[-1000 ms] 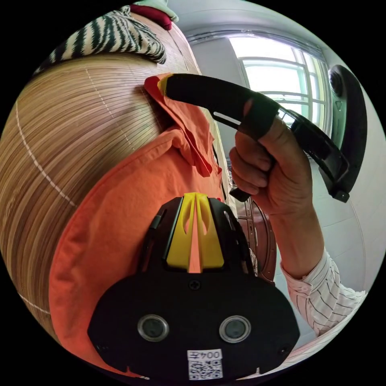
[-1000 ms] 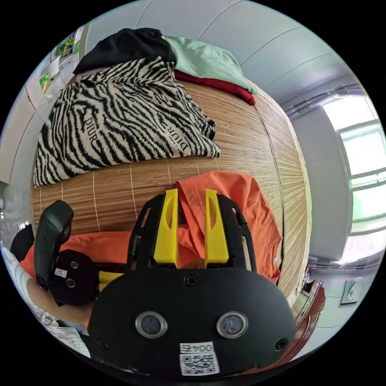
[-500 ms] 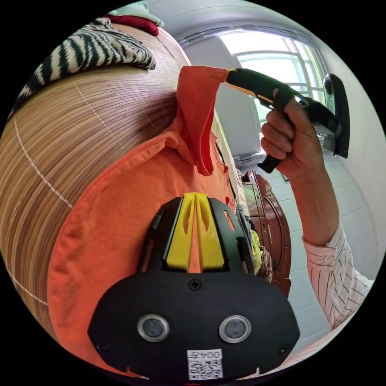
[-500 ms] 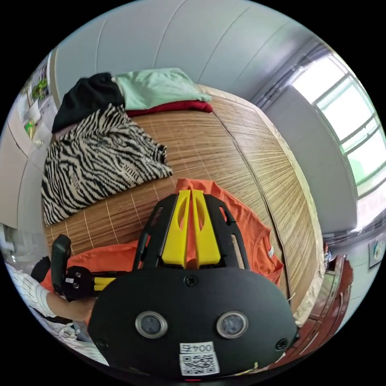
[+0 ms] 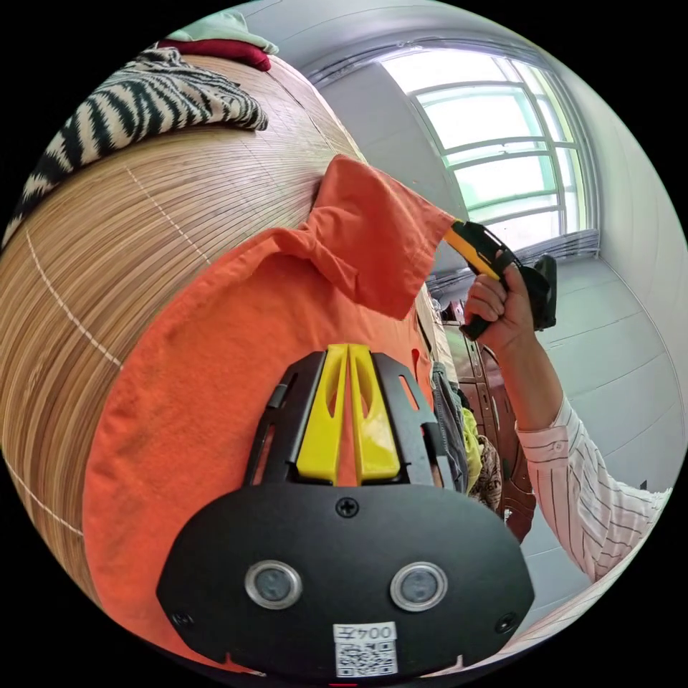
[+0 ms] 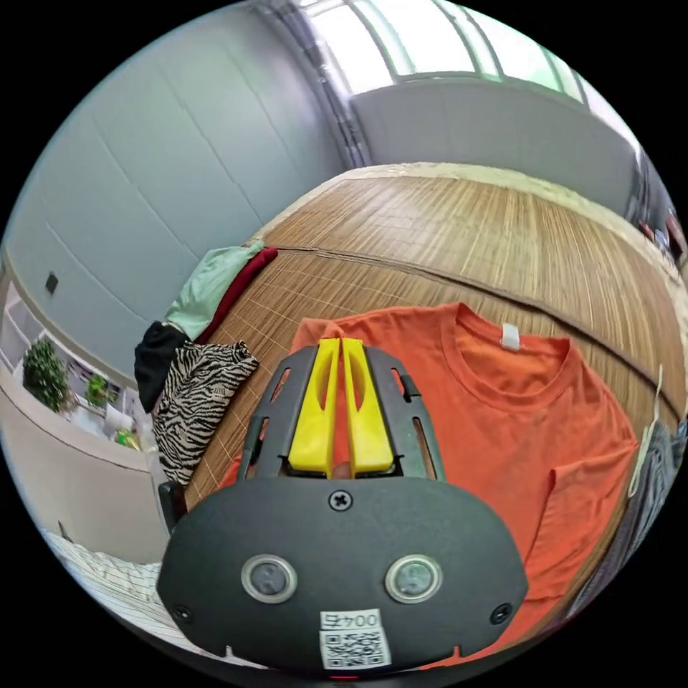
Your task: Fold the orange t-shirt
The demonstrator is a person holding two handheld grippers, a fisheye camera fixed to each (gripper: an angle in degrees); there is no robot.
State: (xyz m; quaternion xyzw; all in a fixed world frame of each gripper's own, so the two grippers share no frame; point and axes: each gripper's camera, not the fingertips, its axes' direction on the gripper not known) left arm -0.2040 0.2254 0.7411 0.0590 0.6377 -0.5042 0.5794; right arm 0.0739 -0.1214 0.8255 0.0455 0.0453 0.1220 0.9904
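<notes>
Orange cloth of the t-shirt lies spread on the bamboo mat under my left gripper; its yellow jaws are pressed together with a strip of the shirt pinched between them; from there the fabric runs up to a lifted sleeve, raised off the mat into a peak. At the tip of that peak I see my right gripper, held in a hand with a striped cuff below it; the sleeve edge reaches its yellow tips.

In the right gripper view the t-shirt lies flat with its collar toward the far side of the mat; my right gripper has its jaws closed on orange fabric at the near sleeve; the shirt body stretches away to one side of it. A zebra top and a pile of folded clothes sit well apart from the shirt, near the mat's edge.
</notes>
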